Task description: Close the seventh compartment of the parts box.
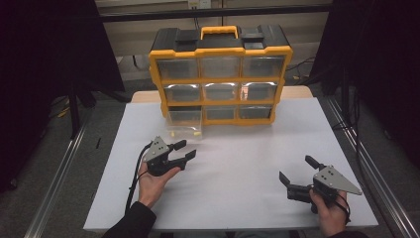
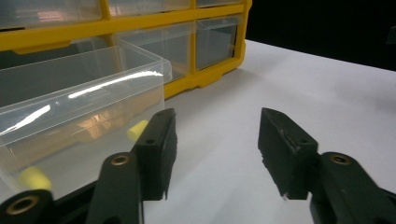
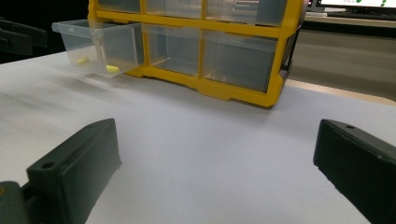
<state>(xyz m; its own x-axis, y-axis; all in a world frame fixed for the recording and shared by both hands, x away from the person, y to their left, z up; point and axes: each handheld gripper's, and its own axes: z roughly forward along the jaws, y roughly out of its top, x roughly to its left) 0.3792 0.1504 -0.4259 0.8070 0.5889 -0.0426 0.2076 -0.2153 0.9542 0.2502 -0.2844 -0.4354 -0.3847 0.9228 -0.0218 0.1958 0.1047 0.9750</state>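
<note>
While I hold both hands low on the white sheet [image 1: 233,163], the yellow-framed organizer [image 1: 220,74] stands in the upper centre of the high view, a boxy plastic cabinet with a black top, a yellow carry handle [image 1: 218,31] and three rows of clear, glossy drawers. Its bottom-left drawer [image 1: 184,123] is pulled out toward me, a thin-walled transparent tray with a rounded lip, and two small yellow pieces [image 2: 137,130] lie on its floor. My left gripper [image 1: 185,149] sits left of centre, just in front of that drawer and pointing to the right; its matte black jaws stand partly apart with nothing between them, and in the left gripper view the drawer's near corner lies close behind one jaw at the left of the frame, though I cannot tell whether they touch. My right gripper [image 1: 296,172] rests at the lower right of the high view, well apart from the organizer, jaws spread wide and empty over bare paper. Between the two grippers the sheet is smooth, flat and unobstructed, and its right edge runs close beside my right hand [image 1: 331,210]. A metal rail [image 1: 54,178] borders the table on the left.
</note>
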